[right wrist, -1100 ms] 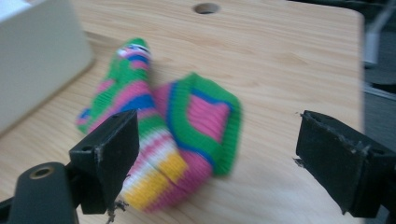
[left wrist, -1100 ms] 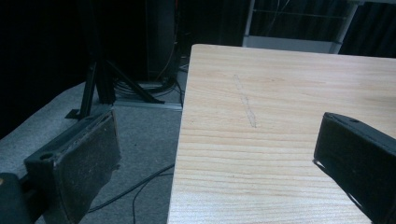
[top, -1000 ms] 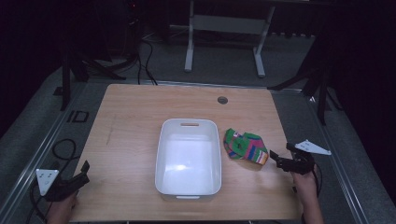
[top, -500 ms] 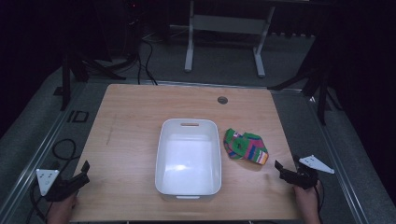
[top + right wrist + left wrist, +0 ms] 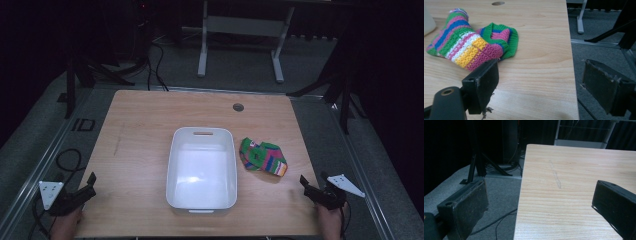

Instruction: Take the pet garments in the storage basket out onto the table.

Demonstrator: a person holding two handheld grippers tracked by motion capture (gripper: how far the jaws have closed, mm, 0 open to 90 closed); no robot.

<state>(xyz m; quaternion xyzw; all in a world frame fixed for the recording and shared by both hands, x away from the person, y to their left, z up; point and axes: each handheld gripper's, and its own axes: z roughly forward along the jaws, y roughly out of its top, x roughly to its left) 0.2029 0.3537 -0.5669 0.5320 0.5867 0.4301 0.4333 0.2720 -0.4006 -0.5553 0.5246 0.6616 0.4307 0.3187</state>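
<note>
Knitwear, one striped sock [image 5: 263, 156], lies crumpled on the wooden table [image 5: 140, 135] just right of the white tub [image 5: 201, 168], close to it but seemingly not touching. In the right gripper view the sock [image 5: 471, 43] shows bands of green, pink, blue, white and yellow, its cuff folded toward the table's right edge. The right gripper [image 5: 320, 192] sits at the near right corner, jaws spread wide with nothing between them; the sock lies just beyond the left jaw's tip. The left gripper [image 5: 75, 196] rests at the near left corner, jaws likewise spread and empty, looking over bare wood and the floor beside the table.

Judging by this layout, the work stands at its start: the sock is not yet picked up and the tub is empty. The next move likely calls for the right gripper to advance over the sock, close on a raised fold near the cuff, then carry it left over the tub's rim.
</note>
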